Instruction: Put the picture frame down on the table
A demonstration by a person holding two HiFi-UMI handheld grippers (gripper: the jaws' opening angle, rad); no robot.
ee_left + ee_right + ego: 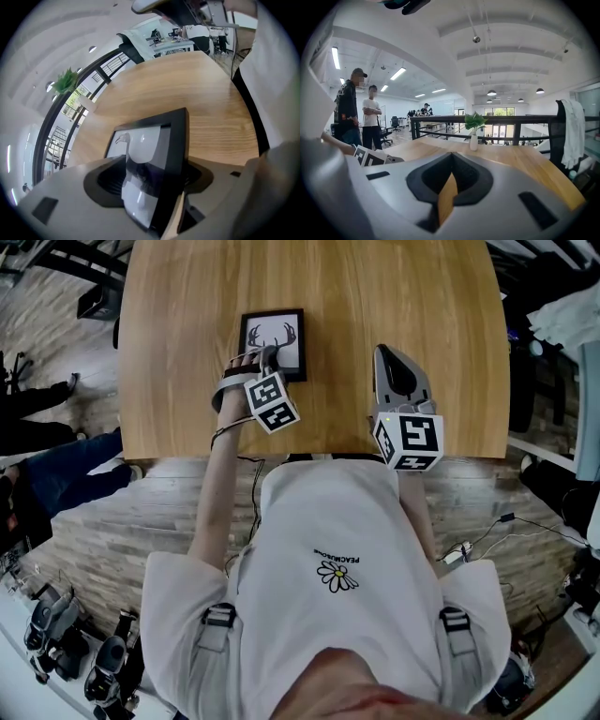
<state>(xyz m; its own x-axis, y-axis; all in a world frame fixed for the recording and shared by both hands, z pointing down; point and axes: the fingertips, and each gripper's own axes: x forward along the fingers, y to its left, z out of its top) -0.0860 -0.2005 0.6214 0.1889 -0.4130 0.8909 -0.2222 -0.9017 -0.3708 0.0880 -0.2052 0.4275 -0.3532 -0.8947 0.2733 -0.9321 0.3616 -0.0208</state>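
Observation:
A black picture frame [274, 338] with an antler print lies low over the wooden table [403, 296], left of the middle. My left gripper [265, 357] is shut on the frame's near edge. In the left gripper view the frame [157, 136] stands between the jaws, slanting away toward the table top; I cannot tell whether its far edge touches. My right gripper [386, 352] rests over the table near its front edge, to the right of the frame and apart from it. Its jaws [450, 180] are shut with nothing between them.
A small plant in a white vase [474, 132] stands at the table's far end by a black railing [511, 121]. Two people [371, 117] stand on the floor beyond the left side. A white cloth [573, 133] hangs at the right.

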